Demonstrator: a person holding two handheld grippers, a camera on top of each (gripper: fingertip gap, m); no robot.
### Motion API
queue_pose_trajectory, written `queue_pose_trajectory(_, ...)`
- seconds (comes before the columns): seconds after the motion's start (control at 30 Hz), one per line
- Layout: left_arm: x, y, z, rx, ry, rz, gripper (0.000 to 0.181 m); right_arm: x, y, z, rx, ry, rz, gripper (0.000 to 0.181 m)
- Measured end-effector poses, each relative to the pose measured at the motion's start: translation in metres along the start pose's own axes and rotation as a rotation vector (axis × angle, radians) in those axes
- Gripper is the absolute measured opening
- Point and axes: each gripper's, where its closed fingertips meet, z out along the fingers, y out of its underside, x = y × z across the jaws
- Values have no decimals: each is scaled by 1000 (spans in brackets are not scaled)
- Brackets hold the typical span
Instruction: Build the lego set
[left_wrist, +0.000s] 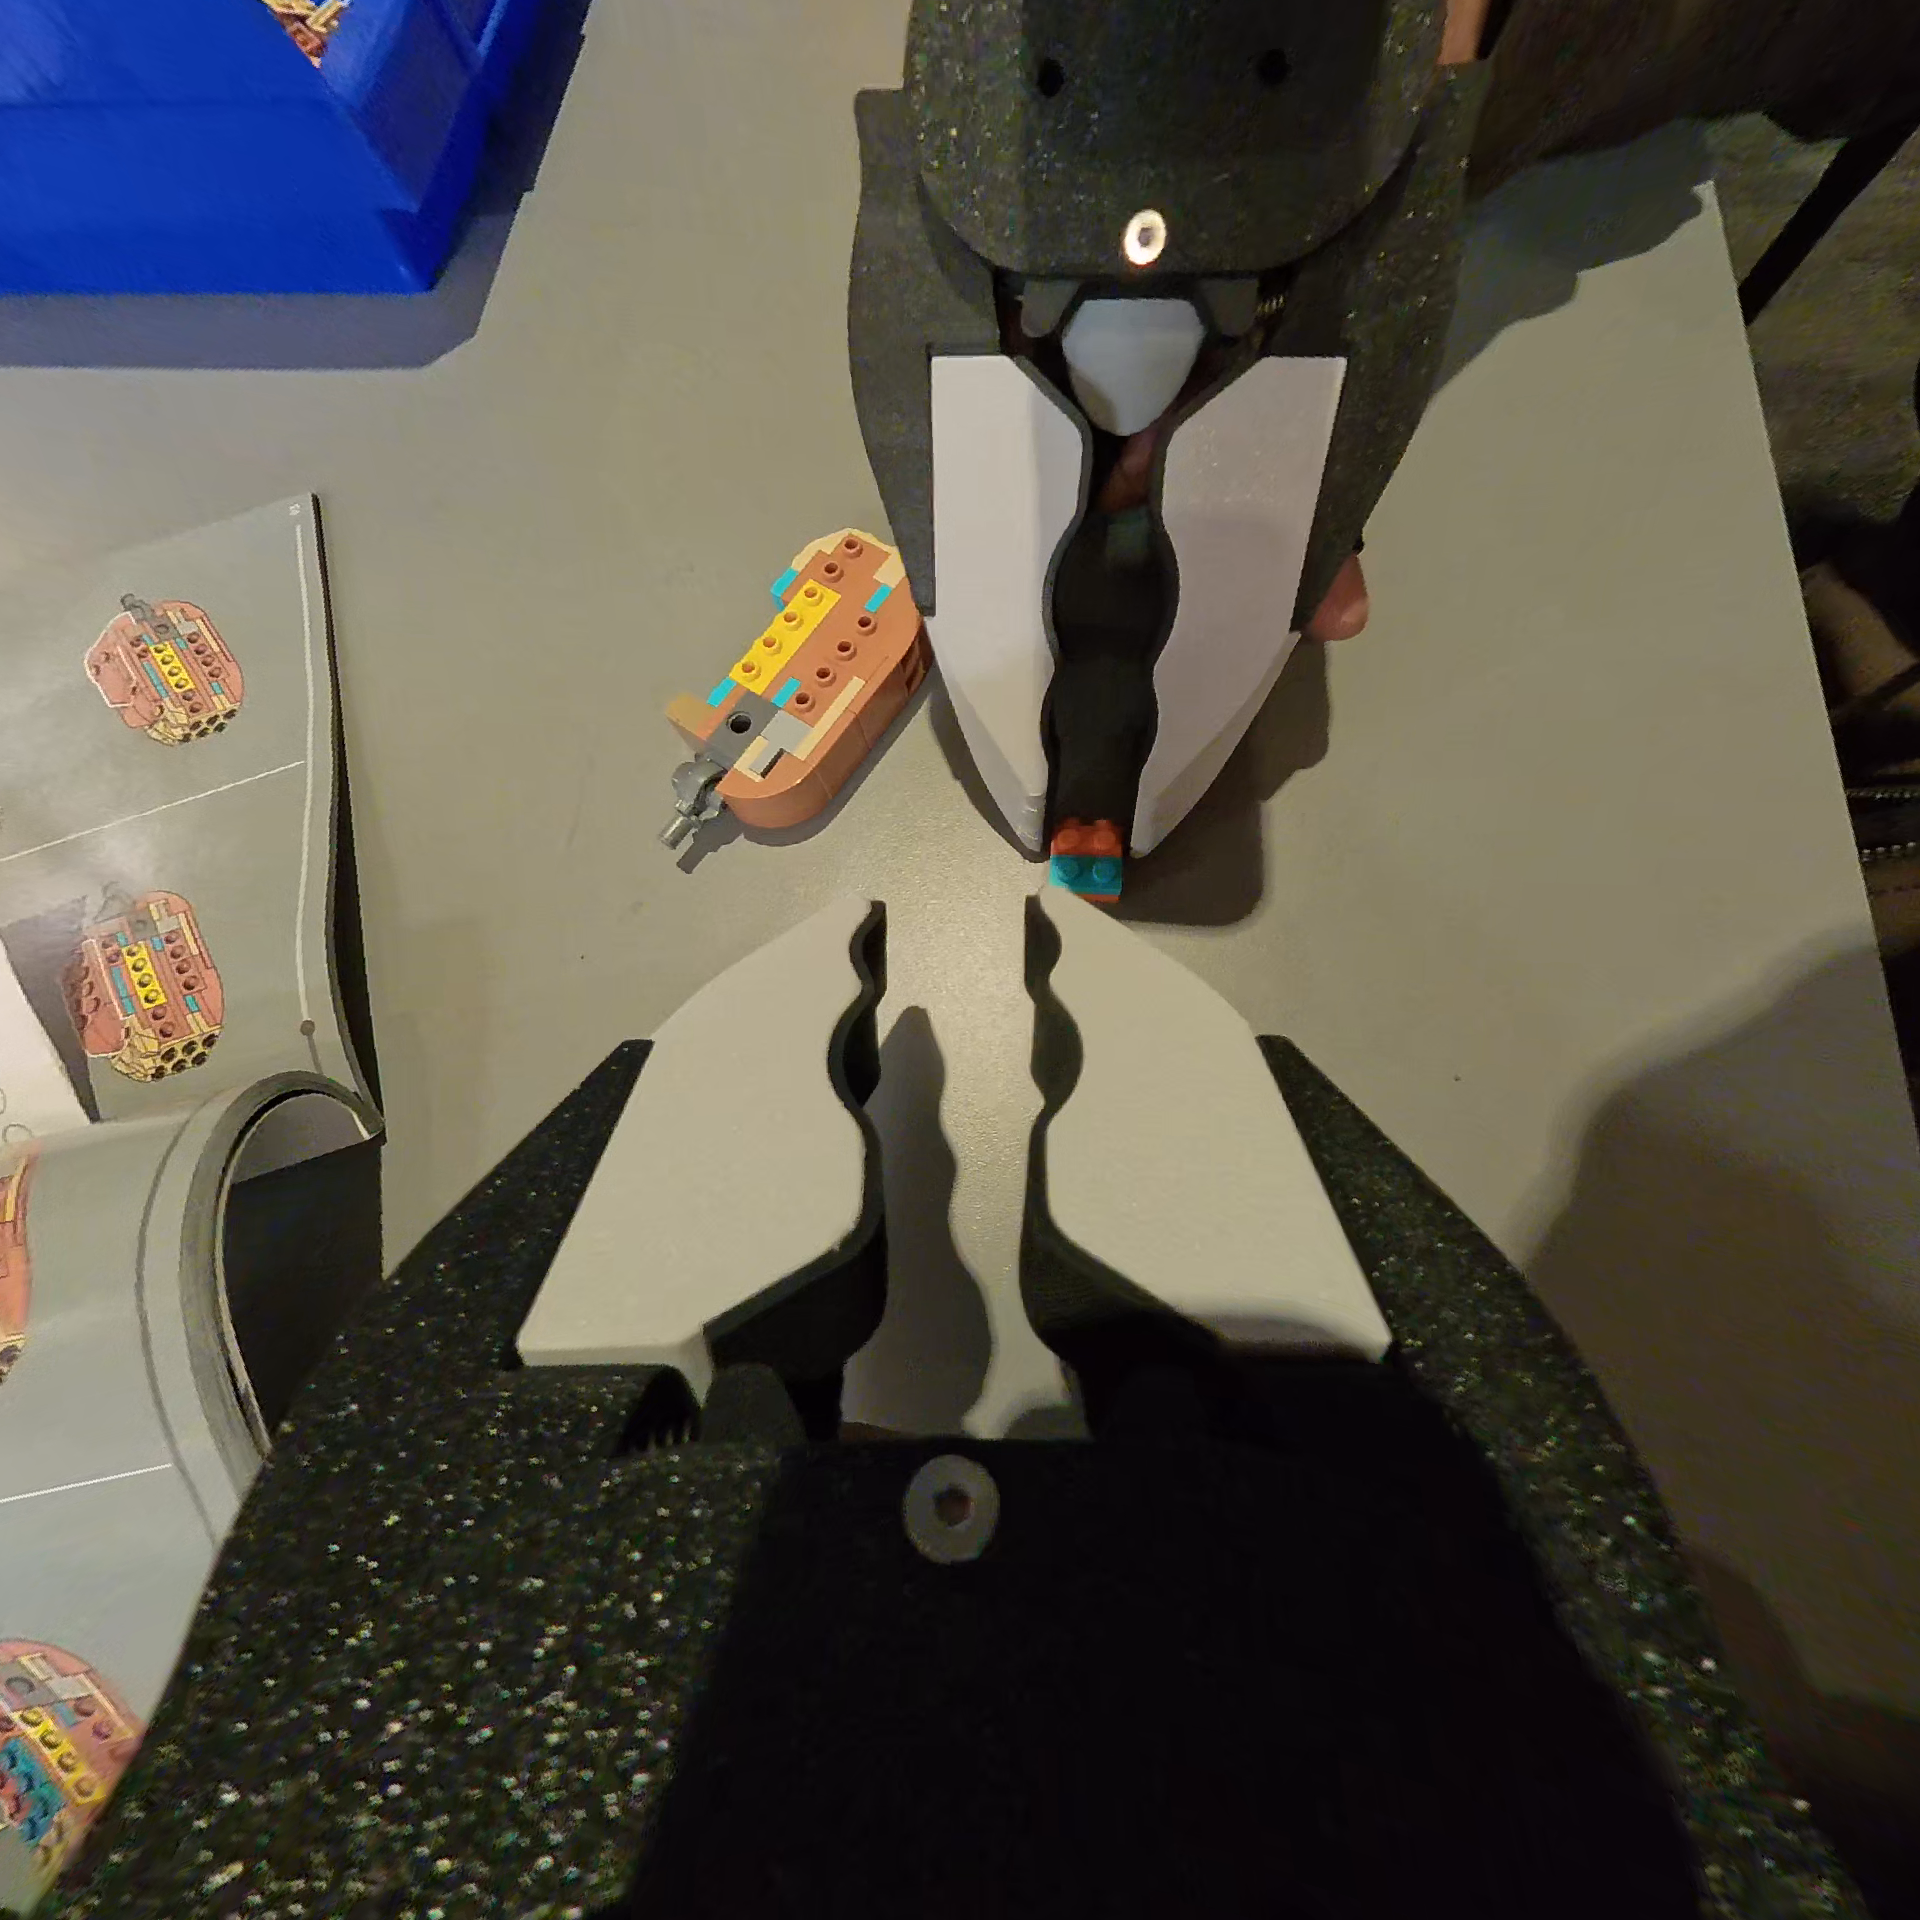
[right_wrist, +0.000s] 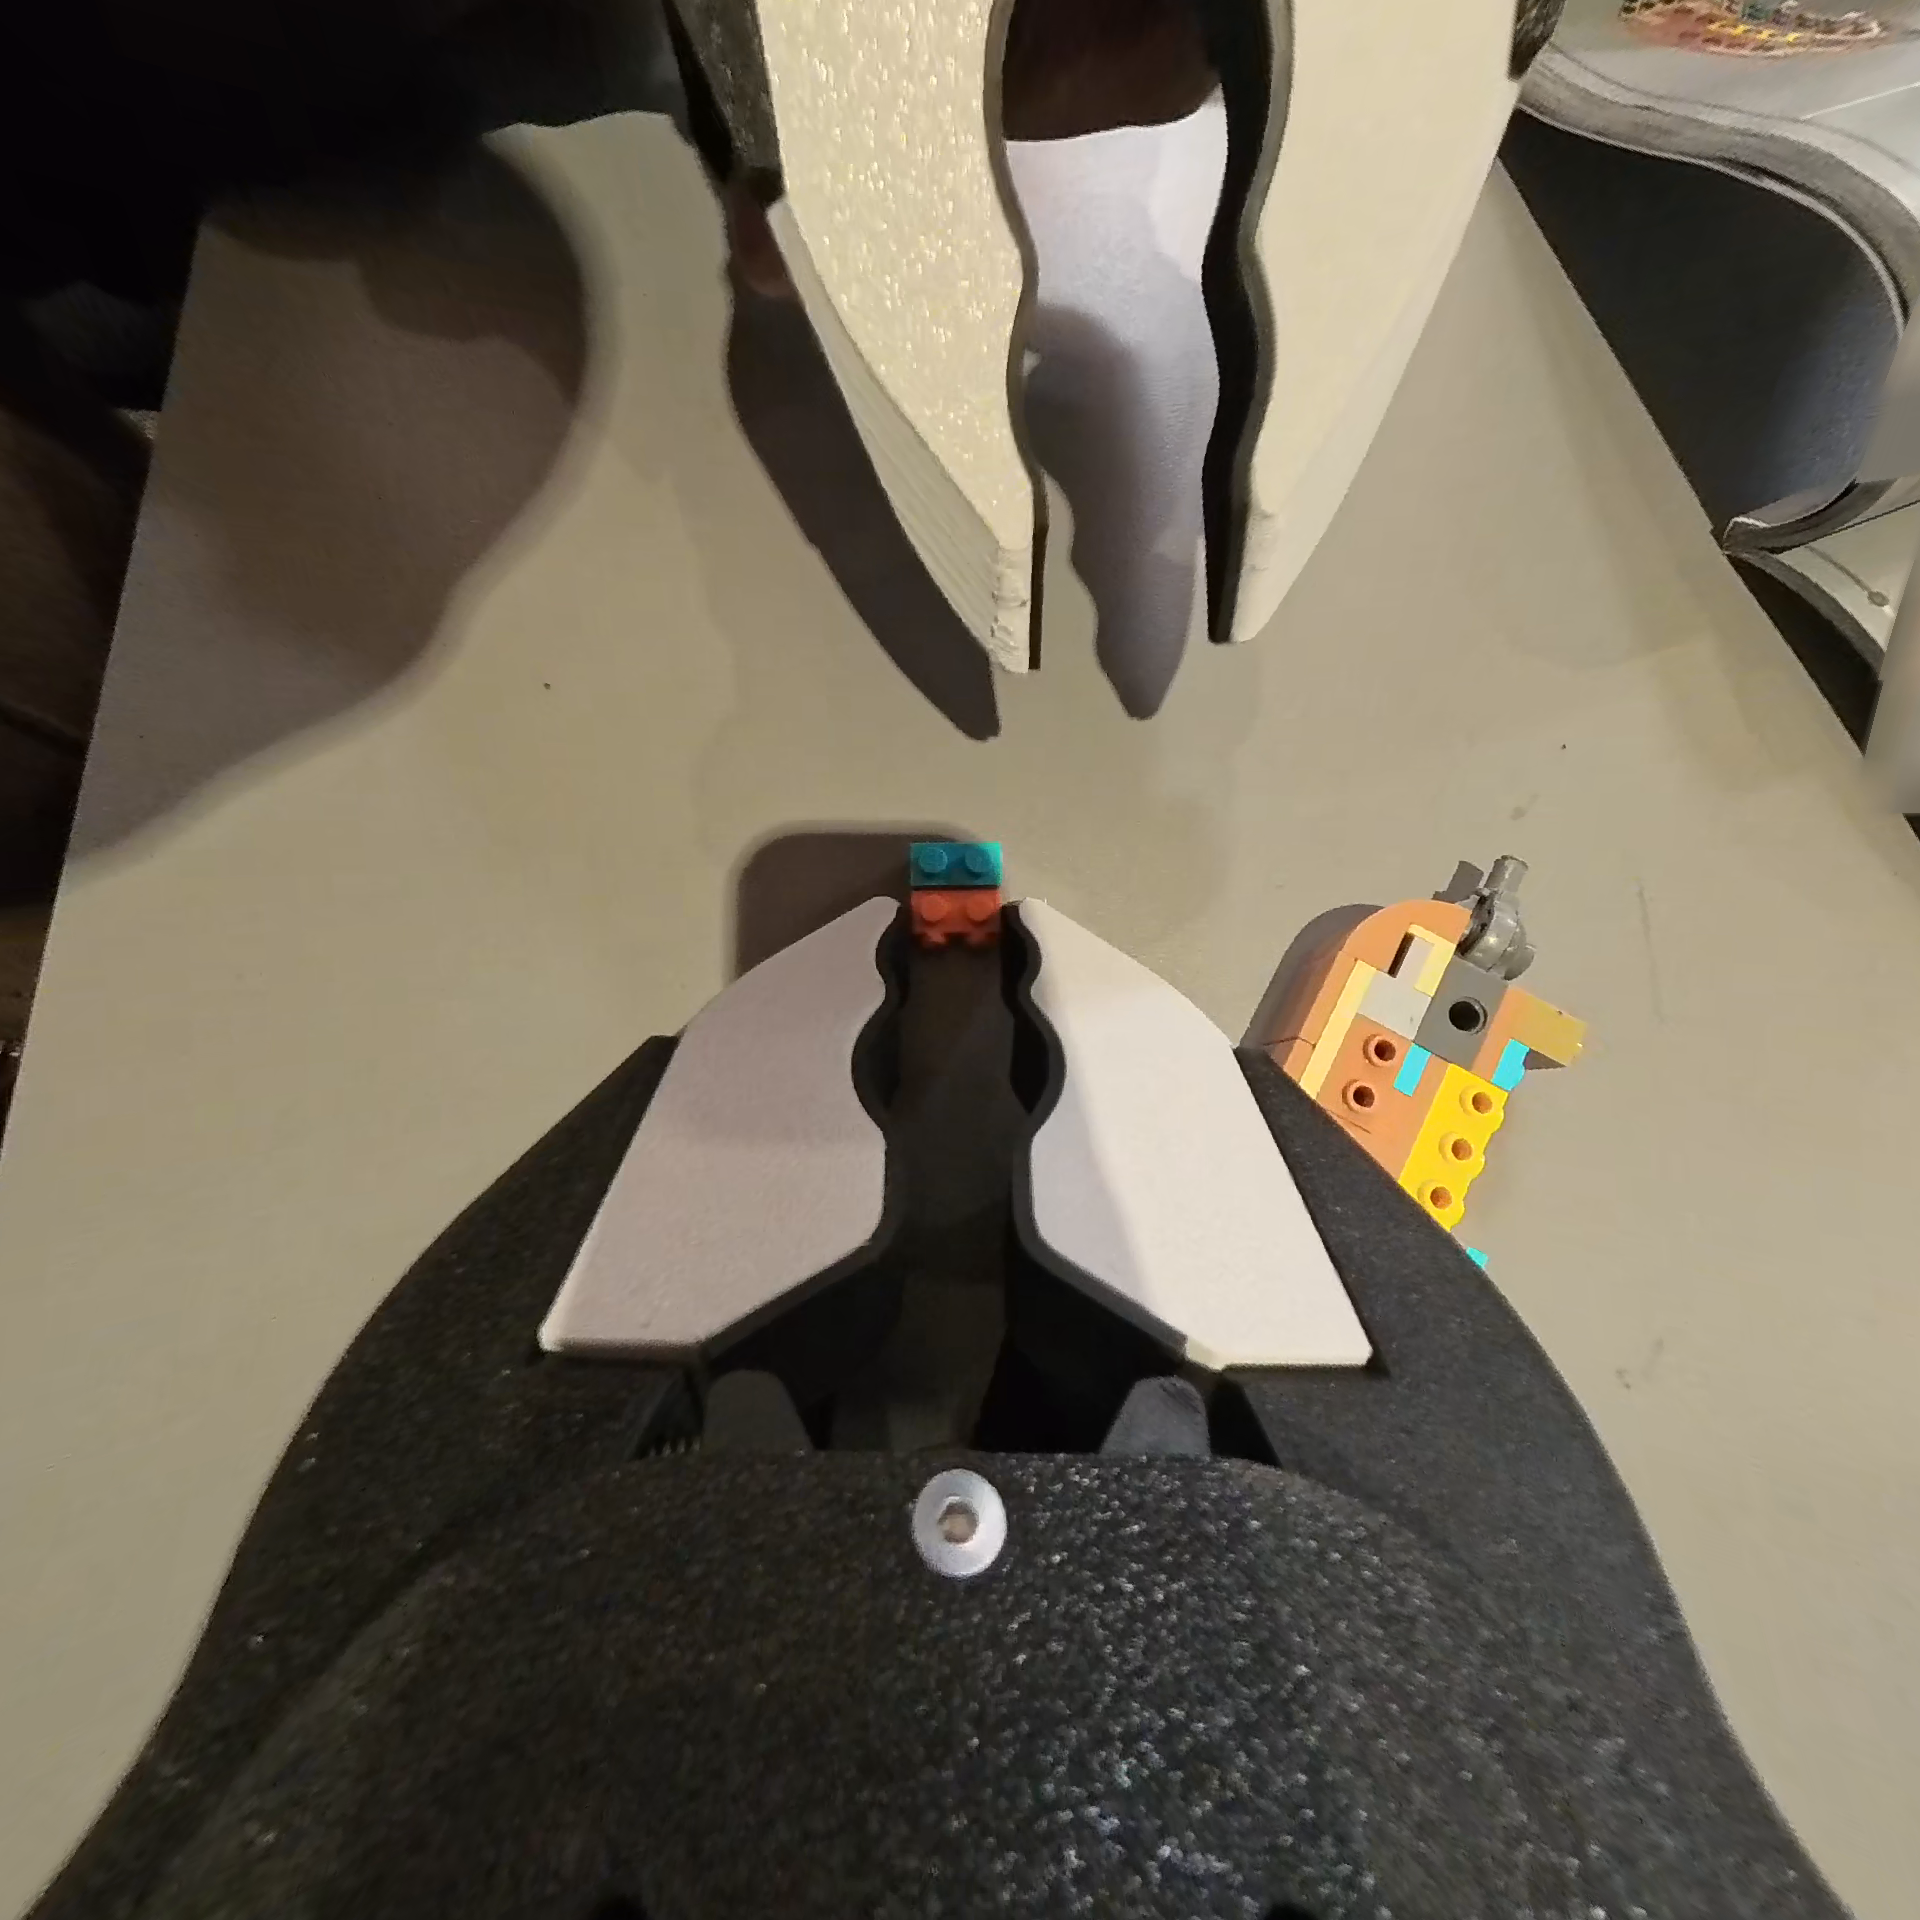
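Note:
My right gripper (right_wrist: 958, 920) is shut on a small red-and-teal brick piece (right_wrist: 956, 896), held at its fingertips just above the grey table. The piece also shows in the left wrist view (left_wrist: 1086, 857), held by the right gripper (left_wrist: 1086, 836). My left gripper (left_wrist: 954, 909) is open and empty, facing the right gripper tip to tip, a short gap from the piece. It also shows in the right wrist view (right_wrist: 1122, 634). The brown lego model (left_wrist: 805, 675) with yellow and teal parts and a grey clip lies on the table beside the right gripper, and in the right wrist view (right_wrist: 1423, 1049).
An open instruction booklet (left_wrist: 187, 831) lies at the left, its pages curling up. A blue bin (left_wrist: 229, 135) stands at the far left corner. The table's right edge (left_wrist: 1787, 520) runs close by, with dark floor beyond. Left tips to right tips: about 5 cm.

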Motion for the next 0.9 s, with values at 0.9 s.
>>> queue_pose_trajectory(0.9,-13,-37,10,455,345,-1093,25,13,-13,-41,89,107,-16,16)
